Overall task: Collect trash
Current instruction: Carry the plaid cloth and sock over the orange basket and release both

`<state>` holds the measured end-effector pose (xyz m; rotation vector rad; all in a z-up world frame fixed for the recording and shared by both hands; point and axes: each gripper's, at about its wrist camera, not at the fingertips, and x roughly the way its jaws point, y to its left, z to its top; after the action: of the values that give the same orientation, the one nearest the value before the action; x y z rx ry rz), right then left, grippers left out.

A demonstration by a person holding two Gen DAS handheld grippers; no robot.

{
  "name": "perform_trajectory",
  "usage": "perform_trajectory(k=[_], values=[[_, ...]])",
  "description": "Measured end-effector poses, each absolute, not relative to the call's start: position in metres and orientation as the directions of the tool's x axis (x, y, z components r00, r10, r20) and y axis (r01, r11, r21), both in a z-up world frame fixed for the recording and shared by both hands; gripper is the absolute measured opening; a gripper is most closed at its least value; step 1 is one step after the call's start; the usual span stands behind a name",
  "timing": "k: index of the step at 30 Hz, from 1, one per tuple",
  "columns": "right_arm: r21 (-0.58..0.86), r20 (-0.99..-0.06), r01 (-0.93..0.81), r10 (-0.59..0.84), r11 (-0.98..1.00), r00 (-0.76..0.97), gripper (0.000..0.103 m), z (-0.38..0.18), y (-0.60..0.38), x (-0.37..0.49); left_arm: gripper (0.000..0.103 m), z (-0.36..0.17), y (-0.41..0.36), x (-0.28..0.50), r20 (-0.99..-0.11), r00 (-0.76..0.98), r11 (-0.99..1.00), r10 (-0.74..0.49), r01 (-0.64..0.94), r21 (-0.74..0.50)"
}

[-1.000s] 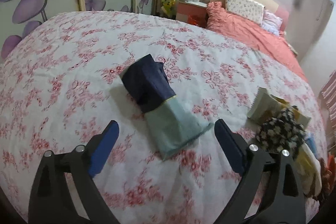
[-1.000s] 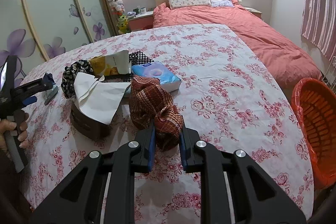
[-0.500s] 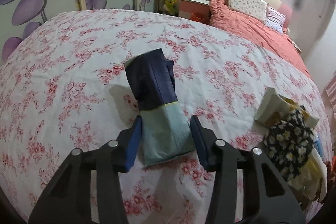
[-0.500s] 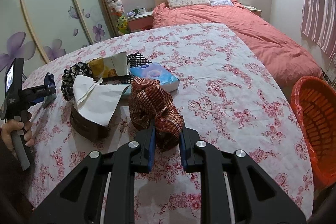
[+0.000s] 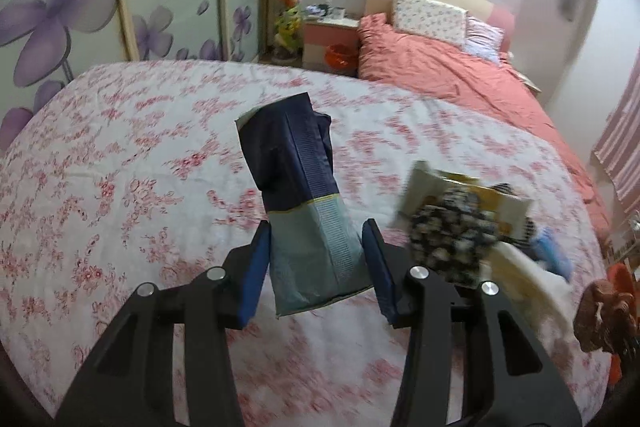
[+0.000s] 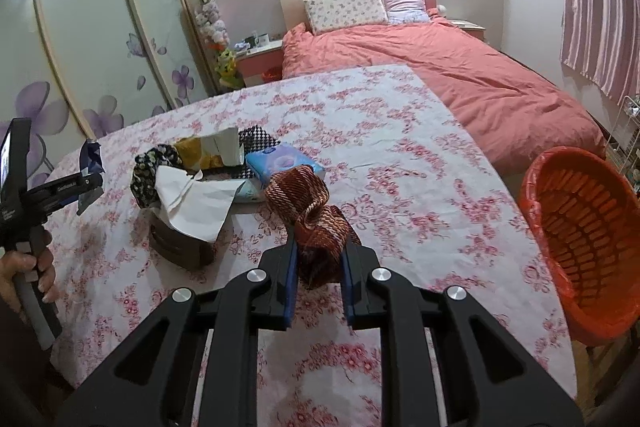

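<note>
Pink bed (image 6: 440,75), flower-print wardrobe doors (image 5: 80,11), striped curtain (image 6: 596,7), floral-cloth table (image 6: 400,131).

Left tool (image 5: 316,259): was spread wide around the pouch (image 5: 304,211), now clamped on its pale end.
Pouch: was lying flat on the table (image 5: 120,187), now raised off it.
Right tool (image 6: 318,267): lifted a little, brown cloth (image 6: 312,211) with it.

We look forward and down along each gripper, close over the bench (image 5: 120,187). Both views face the bed (image 6: 460,75) beyond it and share the pile (image 6: 200,179) on the bench.
</note>
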<state>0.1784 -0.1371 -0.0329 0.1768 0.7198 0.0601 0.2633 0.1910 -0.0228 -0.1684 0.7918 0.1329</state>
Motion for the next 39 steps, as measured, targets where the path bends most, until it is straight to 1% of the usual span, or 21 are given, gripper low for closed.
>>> perform_trajectory(k=[12, 17, 22, 39], values=[[0.209, -0.571, 0.047, 0.083, 0.977, 0.817, 0.017, -0.001, -0.163, 0.15, 0.046, 0.021, 0.118, 0.215, -0.649, 0.757, 0.995, -0.077, 0.014, -0.101], [0.213, -0.54, 0.063, 0.064, 0.975, 0.839, 0.017, 0.009, -0.173, 0.136, 0.046, 0.035, 0.085, 0.195, -0.623, 0.775, 0.994, -0.111, 0.082, -0.075], [0.218, -0.517, 0.079, 0.046, 0.973, 0.855, 0.017, 0.016, -0.181, 0.126, 0.046, 0.043, 0.057, 0.178, -0.604, 0.788, 0.992, -0.118, 0.125, -0.031], [0.226, -0.458, 0.14, -0.022, 0.964, 0.889, 0.017, 0.03, -0.21, 0.098, 0.046, 0.052, -0.022, 0.141, -0.569, 0.81, 0.976, -0.141, 0.211, 0.058]])
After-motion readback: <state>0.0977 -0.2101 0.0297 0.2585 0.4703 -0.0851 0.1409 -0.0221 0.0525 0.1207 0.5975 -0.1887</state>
